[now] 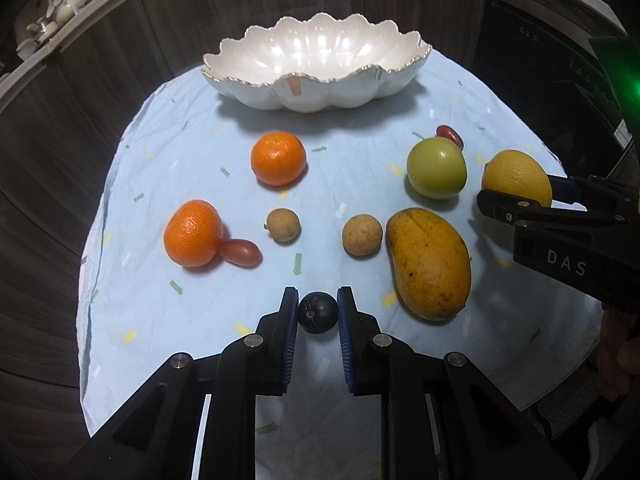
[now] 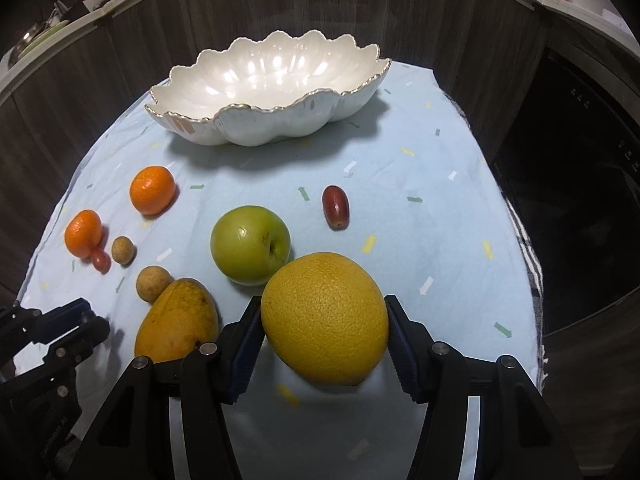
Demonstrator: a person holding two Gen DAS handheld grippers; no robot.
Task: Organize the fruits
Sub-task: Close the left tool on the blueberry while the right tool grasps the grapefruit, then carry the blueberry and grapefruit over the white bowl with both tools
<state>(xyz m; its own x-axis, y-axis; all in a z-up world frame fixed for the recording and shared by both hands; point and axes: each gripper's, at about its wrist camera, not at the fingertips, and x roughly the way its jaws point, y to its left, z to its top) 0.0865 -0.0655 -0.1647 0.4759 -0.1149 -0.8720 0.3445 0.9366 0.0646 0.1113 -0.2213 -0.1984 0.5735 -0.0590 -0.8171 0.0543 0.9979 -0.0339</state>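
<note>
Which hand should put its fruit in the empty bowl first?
Probably the right gripper. It grips the big yellow citrus, apparently lifted, facing the bowl. The left gripper only brackets a small dark fruit, farther back.

1. A bare strip of blue cloth point(image 2: 460, 152) is left between the scalloped bowl point(image 2: 256, 128) and the fruit.
2. The near right is blocked by the mango point(image 1: 430, 264), green apple point(image 1: 437, 168) and a longan point(image 1: 362, 236).
3. The left lane is narrowed by two mandarins point(image 1: 193, 233), touched by a grape tomato point(image 1: 240, 252).
</note>
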